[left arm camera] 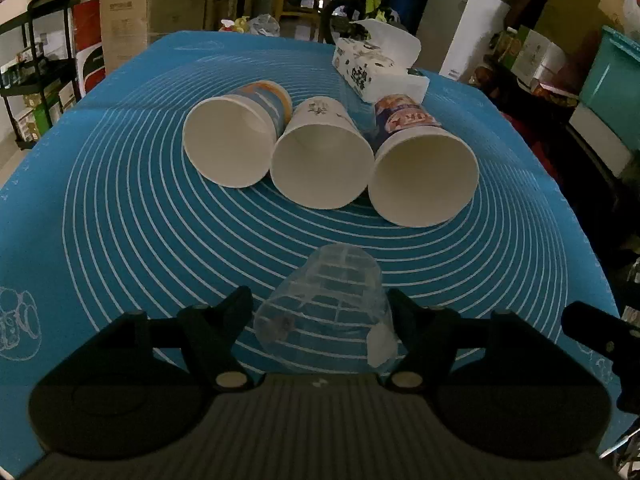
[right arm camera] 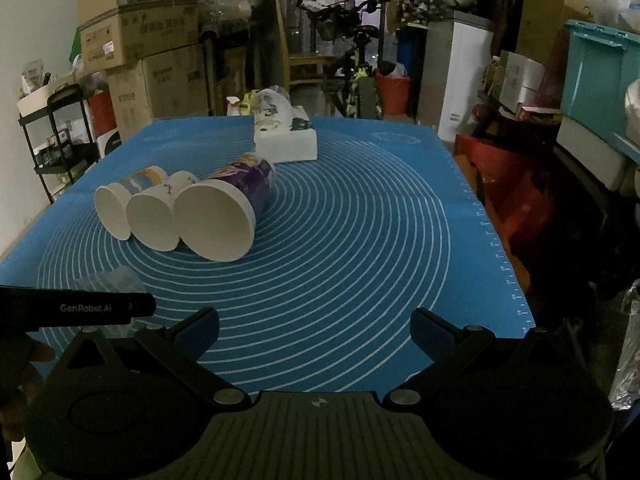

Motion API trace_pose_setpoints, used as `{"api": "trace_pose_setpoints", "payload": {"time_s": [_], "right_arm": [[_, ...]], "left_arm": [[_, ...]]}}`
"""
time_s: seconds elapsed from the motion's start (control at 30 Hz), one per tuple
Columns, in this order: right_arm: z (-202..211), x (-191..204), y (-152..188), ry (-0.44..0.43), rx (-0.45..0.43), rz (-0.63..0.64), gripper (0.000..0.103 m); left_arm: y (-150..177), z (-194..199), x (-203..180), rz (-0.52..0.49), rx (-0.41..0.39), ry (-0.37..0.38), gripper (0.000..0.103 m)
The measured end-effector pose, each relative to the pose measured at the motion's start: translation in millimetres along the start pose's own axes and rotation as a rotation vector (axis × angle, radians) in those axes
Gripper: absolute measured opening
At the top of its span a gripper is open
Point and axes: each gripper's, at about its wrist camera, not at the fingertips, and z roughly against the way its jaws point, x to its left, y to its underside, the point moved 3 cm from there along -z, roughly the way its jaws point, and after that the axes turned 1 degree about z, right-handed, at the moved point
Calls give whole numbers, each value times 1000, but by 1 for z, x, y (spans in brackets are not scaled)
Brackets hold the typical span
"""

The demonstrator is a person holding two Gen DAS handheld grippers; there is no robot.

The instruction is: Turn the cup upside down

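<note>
A clear plastic cup point(left arm camera: 326, 312) lies on its side on the blue mat point(left arm camera: 140, 240), between the fingers of my left gripper point(left arm camera: 320, 312). The fingers stand close beside the cup's walls, and I cannot tell whether they press it. In the right wrist view the cup point(right arm camera: 108, 280) shows faintly at the left, behind the left gripper's body point(right arm camera: 76, 306). My right gripper point(right arm camera: 316, 330) is open and empty above the mat's near edge.
Three paper cups lie on their sides, mouths toward me: an orange-blue one point(left arm camera: 236, 140), a white one point(left arm camera: 320, 156), a purple one point(left arm camera: 420, 168). A tissue pack point(left arm camera: 376, 68) sits behind them. Boxes, shelves and bins surround the table.
</note>
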Motion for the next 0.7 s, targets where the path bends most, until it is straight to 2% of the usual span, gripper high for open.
{"api": "trace_pose_setpoints", "payload": {"time_s": [0.2,0.37,0.57,0.7], "right_arm": [[-1,3,0,-5,0,5,101],[0,6,-3,-23,-1,-6,101],[2,17,-17,-98,17,-30,101],[-3,34,-31,-189,53,-49,101]], "left_arm": [[1,5,0,6,11,22,79],[-1,28,-1,-23,-11,28,81],[-12,63,14,-51,-89,-10,92],[-19,71,32,-87,-106,-79,92]]}}
